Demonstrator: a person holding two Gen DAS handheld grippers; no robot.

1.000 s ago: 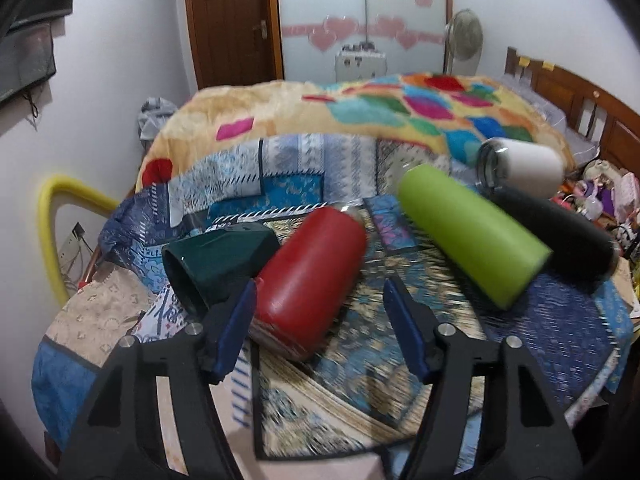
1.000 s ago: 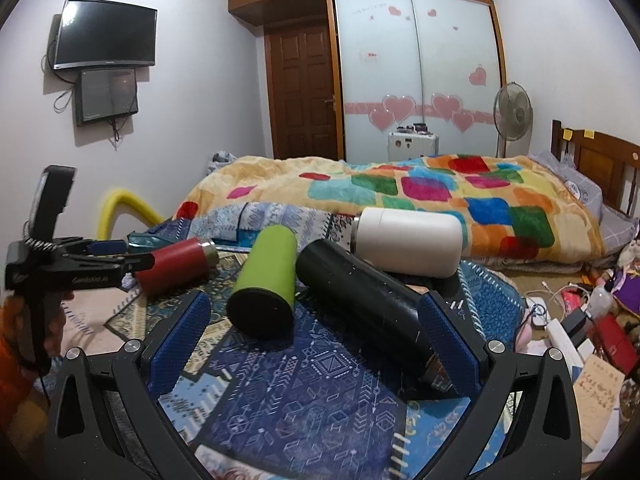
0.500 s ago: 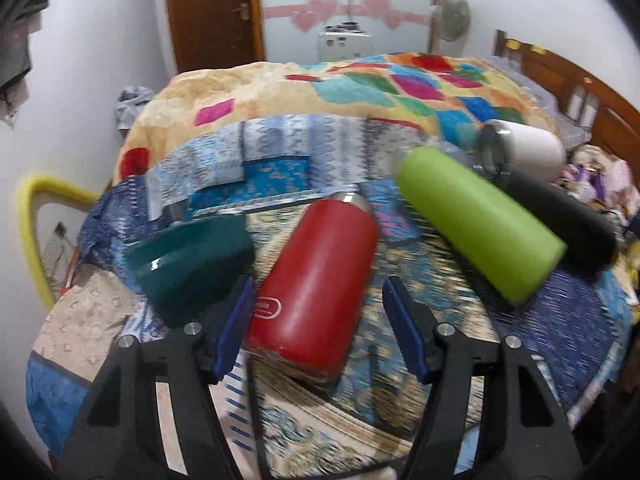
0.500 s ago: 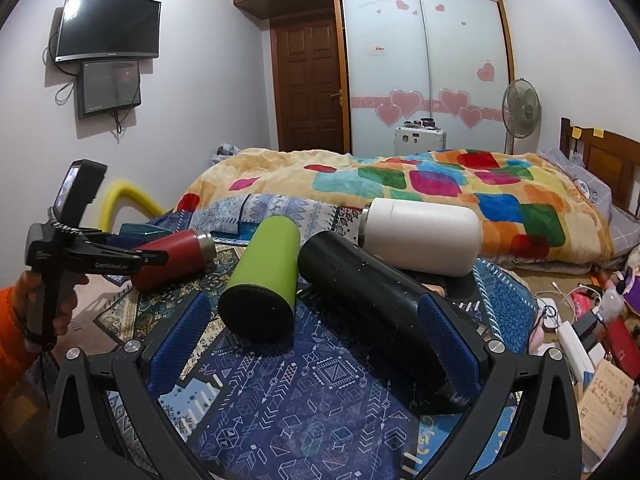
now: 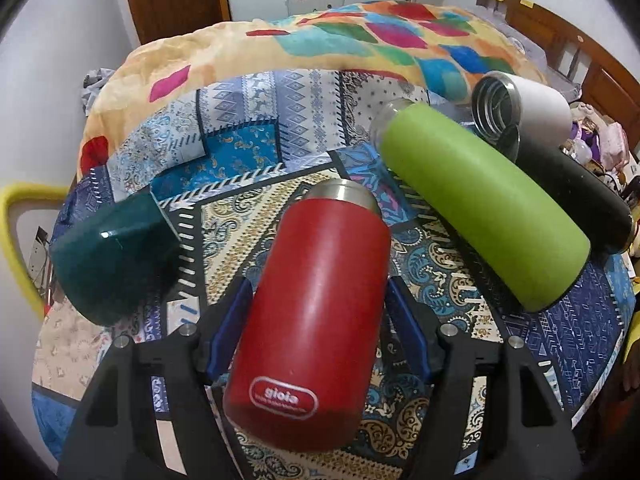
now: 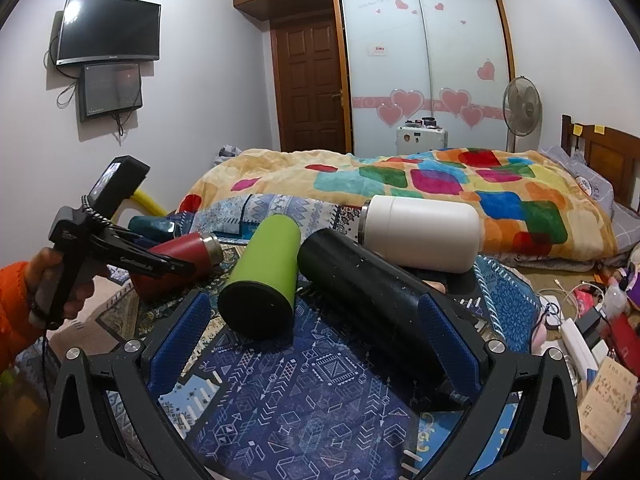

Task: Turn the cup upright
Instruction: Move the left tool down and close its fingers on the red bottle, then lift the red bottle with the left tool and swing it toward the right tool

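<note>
**One cup between the left jaws, lying lengthwise**

One red cup (image 5: 316,312) lies on its side on the patterned cloth (image 5: 440,264), its long axis running straight along the left gripper (image 5: 318,330), base toward the camera and steel rim pointing away. The blue pads (image 5: 234,326) flank its lower body on both sides; the jaws are spread about as wide as the cup, and whether they already press it I cannot tell. Judged from this, closing and tipping the rim upward is the move in hand, so the grip must sit square across the barrel.

Left of the red cup lies a dark green cup (image 5: 108,256), apart from it. To its right lie a green bottle (image 5: 484,208), then a black bottle (image 5: 576,196) and a white cup (image 5: 524,108). The right gripper (image 6: 312,340) hangs open near the black bottle, farther from the red cup (image 6: 180,256).
</note>
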